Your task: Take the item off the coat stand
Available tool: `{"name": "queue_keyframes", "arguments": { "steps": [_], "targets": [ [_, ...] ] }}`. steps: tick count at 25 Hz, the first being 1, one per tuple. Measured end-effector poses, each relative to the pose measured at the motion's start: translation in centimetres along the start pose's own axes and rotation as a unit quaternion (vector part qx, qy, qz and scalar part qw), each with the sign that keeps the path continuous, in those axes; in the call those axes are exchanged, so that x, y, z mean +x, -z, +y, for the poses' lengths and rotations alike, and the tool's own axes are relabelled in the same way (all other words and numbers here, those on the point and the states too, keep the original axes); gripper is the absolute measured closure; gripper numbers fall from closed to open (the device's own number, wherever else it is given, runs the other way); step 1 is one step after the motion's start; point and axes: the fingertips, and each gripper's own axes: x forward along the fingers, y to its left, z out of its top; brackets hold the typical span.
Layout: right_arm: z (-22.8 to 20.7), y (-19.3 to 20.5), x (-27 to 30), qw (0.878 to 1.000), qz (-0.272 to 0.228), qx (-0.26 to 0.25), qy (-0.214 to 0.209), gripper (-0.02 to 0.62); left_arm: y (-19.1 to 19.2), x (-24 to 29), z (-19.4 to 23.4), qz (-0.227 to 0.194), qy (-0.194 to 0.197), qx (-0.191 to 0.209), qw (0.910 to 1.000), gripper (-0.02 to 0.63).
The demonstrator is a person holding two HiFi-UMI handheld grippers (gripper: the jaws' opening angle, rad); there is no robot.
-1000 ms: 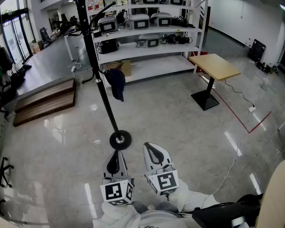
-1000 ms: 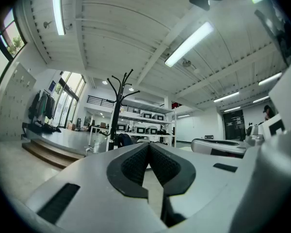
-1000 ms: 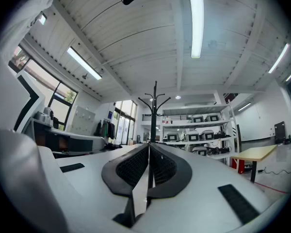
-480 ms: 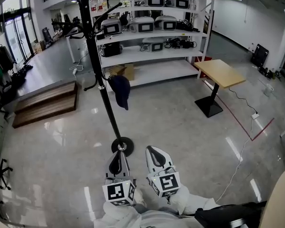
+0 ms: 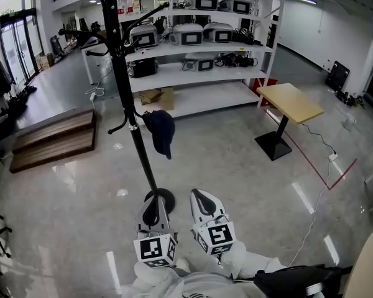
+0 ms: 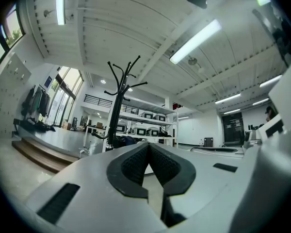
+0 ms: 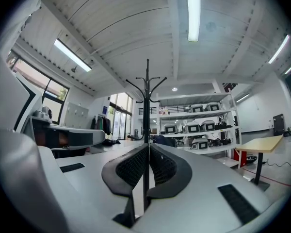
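Observation:
A black coat stand [image 5: 132,113] rises from a round base [image 5: 163,198] on the glossy floor. A dark blue cap [image 5: 161,132] hangs from one of its low hooks, right of the pole. My left gripper [image 5: 153,202] is shut and empty, its tip just short of the base. Beside it, my right gripper [image 5: 199,196] is also shut and empty. The left gripper view shows the stand [image 6: 120,106] ahead and slightly left, with the cap [image 6: 127,141] just above the jaws. In the right gripper view the stand [image 7: 147,106] is dead ahead and the cap [image 7: 160,140] sits just right of it.
White shelving [image 5: 193,73] loaded with machines stands behind the coat stand. A small wooden table [image 5: 290,101] on a black pedestal is at the right. Low wooden steps [image 5: 50,138] lie at the left. A cable [image 5: 311,203] and red tape [image 5: 311,160] cross the floor at the right.
Both grippers have advanced toward the coat stand. Its base and the cap now sit nearer and lower in the head view. Both pairs of jaws stayed shut.

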Motion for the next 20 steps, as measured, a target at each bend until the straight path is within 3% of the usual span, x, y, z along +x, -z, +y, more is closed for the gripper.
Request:
{"name": "queue_keyframes", "arguments": {
  "steps": [7,20],
  "targets": [
    [-1.3,1.8,5.2,0.999,0.022,0.003,0.025,0.580,1.3,4.9,2.6,0.012,0.021,-0.008,0.9997,0.603],
    [-4.0,3.1,9.6,0.998,0.046,0.005,0.052,0.580,3.0,11.0,4.0,0.032,0.042,-0.014,0.9985,0.603]
  ]
}}
